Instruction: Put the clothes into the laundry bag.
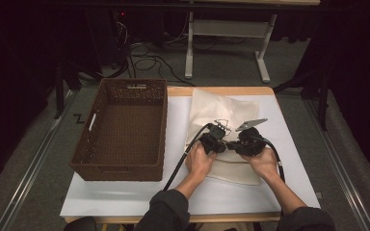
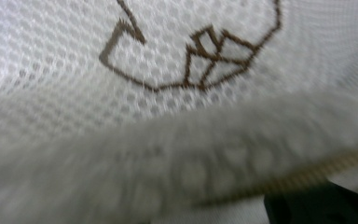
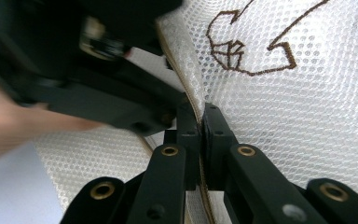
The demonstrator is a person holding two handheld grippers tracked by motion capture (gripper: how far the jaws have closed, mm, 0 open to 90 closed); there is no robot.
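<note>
A white mesh bag (image 1: 221,111) with a brown stitched outline lies on the table to the right of the basket. Both grippers meet over its near half. My right gripper (image 3: 200,116) is shut on the bag's tan-trimmed edge (image 3: 186,70), its jaws pressed flat together with the mesh (image 3: 307,102) spreading away to the right. My left gripper (image 1: 223,143) sits just left of the right gripper (image 1: 232,144), tip to tip. In the left gripper view a blurred fold of mesh (image 2: 168,158) lies right against the lens and covers the jaws, so their gap is hidden.
A dark brown wicker basket (image 1: 132,83) stands on the left half of the white tabletop (image 1: 125,195). A hand (image 3: 9,130) holds the left gripper (image 3: 172,105) close by the right gripper's jaws. Cables trail from both grippers toward the table's near edge.
</note>
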